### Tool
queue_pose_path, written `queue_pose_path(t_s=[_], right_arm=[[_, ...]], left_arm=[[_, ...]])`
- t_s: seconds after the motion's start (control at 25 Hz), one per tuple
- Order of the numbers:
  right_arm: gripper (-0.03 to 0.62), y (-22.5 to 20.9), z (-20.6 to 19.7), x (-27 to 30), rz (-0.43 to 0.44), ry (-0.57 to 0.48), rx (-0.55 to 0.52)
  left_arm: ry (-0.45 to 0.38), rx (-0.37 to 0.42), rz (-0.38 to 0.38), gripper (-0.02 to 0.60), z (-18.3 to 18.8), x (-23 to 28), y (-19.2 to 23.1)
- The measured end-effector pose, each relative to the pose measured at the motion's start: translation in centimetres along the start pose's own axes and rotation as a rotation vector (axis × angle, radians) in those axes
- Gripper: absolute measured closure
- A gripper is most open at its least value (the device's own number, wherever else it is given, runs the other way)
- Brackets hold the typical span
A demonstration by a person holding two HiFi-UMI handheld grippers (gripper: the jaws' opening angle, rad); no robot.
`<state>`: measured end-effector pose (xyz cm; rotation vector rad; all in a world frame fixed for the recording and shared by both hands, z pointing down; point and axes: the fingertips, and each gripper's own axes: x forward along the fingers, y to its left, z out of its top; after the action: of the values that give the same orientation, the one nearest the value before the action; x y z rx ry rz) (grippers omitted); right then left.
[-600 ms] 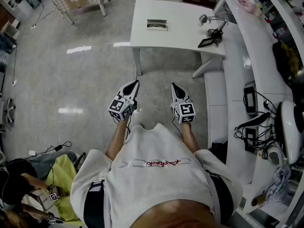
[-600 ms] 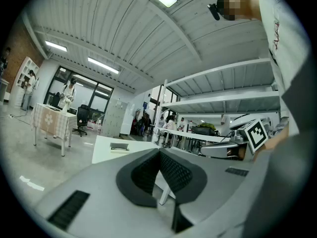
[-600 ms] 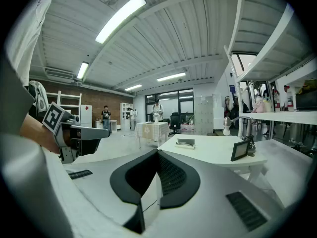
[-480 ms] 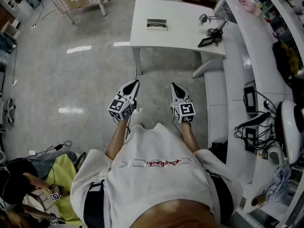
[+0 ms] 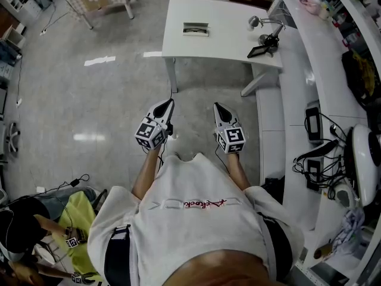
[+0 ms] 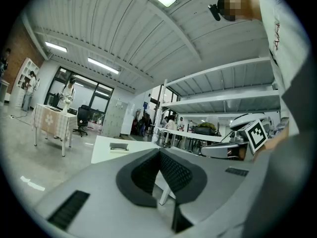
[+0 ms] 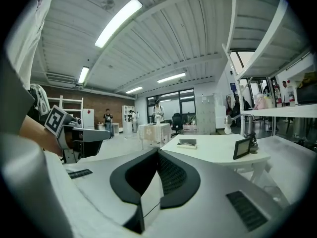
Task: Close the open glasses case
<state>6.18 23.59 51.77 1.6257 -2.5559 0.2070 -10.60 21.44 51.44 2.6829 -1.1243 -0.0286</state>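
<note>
Approach is judged to be the step in hand; the case has not yet been reached. The open glasses case (image 5: 196, 30) is seen lying on the white table (image 5: 232, 43), towards its far side. It is well apart from both grippers, with bare floor between. The left gripper (image 5: 171, 103) and right gripper (image 5: 216, 106) are held side by side in front of the person's chest. The jaws of each are pressed together with nothing between them. Next, the table would need to be walked up to and a gripper brought over the case's lid so that it can be pushed down.
</note>
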Motion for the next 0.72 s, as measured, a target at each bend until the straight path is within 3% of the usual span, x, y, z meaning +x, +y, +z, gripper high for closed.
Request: queue_pose_path(t_s=[0.72], right_arm=[[0.562,-3.1,-0.1,-2.0,0.026,-0.026,-0.013]], left_arm=[[-0.008,0.007,0.022,0.558,-0.6,2.3,-3.0]])
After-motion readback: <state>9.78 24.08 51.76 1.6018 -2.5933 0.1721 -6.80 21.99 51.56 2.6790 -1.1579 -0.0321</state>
